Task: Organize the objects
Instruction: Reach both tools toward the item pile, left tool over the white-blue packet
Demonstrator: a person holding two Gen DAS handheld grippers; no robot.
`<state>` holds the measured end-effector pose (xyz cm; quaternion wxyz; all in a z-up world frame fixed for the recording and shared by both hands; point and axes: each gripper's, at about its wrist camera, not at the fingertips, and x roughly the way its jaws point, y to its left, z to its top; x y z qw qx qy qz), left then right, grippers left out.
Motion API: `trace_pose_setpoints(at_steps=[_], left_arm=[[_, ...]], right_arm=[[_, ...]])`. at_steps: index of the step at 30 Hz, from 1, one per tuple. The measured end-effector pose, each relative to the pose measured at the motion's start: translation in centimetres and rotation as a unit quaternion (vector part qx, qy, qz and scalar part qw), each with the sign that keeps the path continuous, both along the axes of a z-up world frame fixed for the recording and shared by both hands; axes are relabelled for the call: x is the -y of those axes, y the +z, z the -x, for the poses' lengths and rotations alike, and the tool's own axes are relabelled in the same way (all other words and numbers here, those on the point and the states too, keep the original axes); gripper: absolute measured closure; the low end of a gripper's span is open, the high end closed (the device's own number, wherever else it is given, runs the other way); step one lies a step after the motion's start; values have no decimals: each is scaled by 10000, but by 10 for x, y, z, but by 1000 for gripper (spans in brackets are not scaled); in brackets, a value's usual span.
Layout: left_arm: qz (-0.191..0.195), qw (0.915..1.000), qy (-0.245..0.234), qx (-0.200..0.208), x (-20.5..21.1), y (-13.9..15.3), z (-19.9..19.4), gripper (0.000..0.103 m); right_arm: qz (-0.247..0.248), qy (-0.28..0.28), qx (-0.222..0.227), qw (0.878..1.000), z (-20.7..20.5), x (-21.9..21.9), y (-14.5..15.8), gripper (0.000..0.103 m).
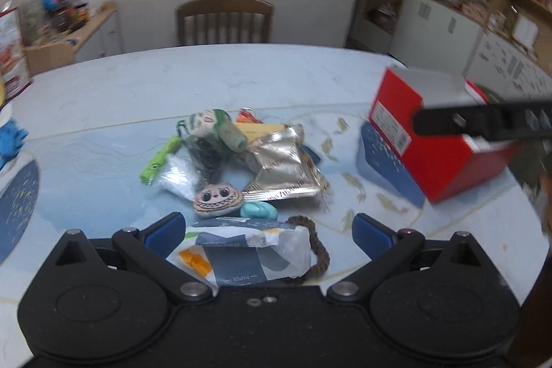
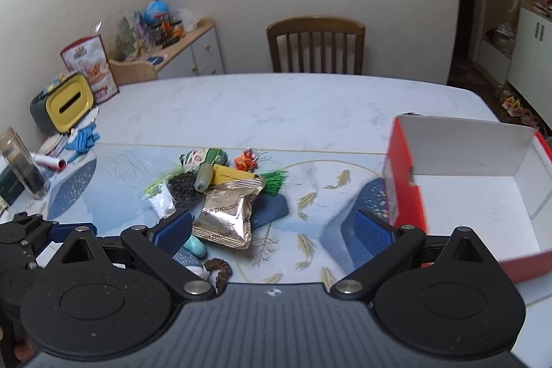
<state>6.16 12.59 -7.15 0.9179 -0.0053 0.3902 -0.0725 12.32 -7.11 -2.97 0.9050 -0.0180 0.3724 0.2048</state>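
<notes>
Left gripper spread apart above a paper packet, right gripper likewise apart, red box at the worktop's right edge

Your right gripper has its blue pads spread wide apart over the table, holding nothing. Just past its left pad lies a pile of small things: a gold foil packet in the middle, a green tassel and an orange toy behind the packet, and a brown hair tie nearer you than the packet. To the right of the packet, well apart from it, stands an open red box with white inside walls.
</notes>
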Motion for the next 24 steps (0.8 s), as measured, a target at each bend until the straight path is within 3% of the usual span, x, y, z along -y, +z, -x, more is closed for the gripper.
trace_pose_setpoints(at_steps=[3,9,24], left_arm=[[-203,9994,-264,-75,1,-12,-7,1],[-190,9983,-484,-273,-5,-32,-19,2],[-529,9925,-1081,-223,-6,-62,-31,6]], right_arm=[[49,83,-148,9998,-18,-14,-9,3],[73,317,-408,9986,-50,-45,-32,3],[231,401,-1249,9911,-100,-89,-90,3]])
